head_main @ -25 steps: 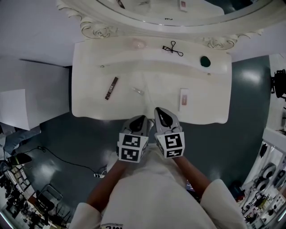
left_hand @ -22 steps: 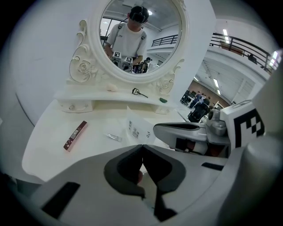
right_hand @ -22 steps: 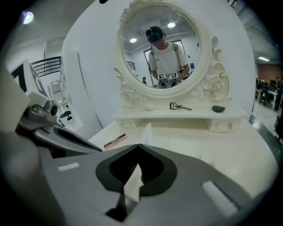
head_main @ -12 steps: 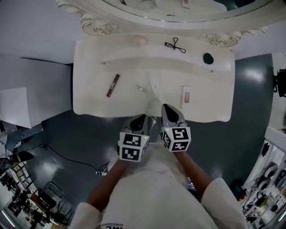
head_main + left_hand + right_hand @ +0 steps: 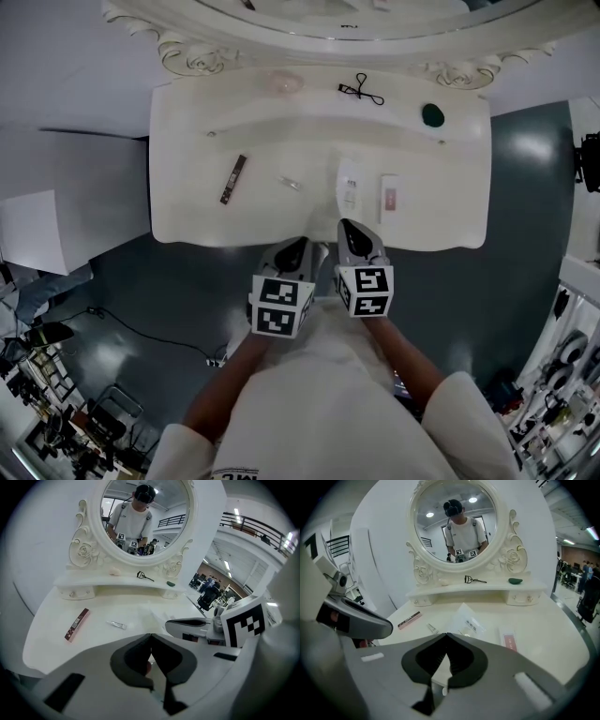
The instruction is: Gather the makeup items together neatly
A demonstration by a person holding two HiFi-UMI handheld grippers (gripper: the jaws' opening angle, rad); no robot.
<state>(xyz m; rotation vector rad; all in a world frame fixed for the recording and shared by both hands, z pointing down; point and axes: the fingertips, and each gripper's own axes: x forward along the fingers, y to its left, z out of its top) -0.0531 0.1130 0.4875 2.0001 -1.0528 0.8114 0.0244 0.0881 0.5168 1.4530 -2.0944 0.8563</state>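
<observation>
Long dark red box (image 5: 232, 180): lies flat on the white tabletop (image 5: 187, 211), at 9 o'clock from the middle, all alone.
Small clear tube (image 5: 290, 184): at 3 o'clock from the red box, apart from it.
Clear plastic packet (image 5: 349, 190): near the middle, at 3 o'clock from the tube.
White and pink flat box (image 5: 388, 197): just beside the packet, at its 3 o'clock.
Black eyelash curler (image 5: 361, 91): on the raised back shelf (image 5: 244, 105), at 12 o'clock from the packet.
Dark green oval thing (image 5: 432, 115): on the same shelf, at 3 o'clock from the curler.
Pale pink round puff (image 5: 284, 82): on the shelf, at 9 o'clock from the curler.
Left tool (image 5: 292, 249): clenched tight with nothing in it, at the front edge of the tabletop, 6 o'clock.
Right tool (image 5: 351, 231): clenched tight too, nothing in it, near the packet at its 6 o'clock.
Round white mirror (image 5: 454, 520): stands behind the shelf and shows a person in a white shirt.
</observation>
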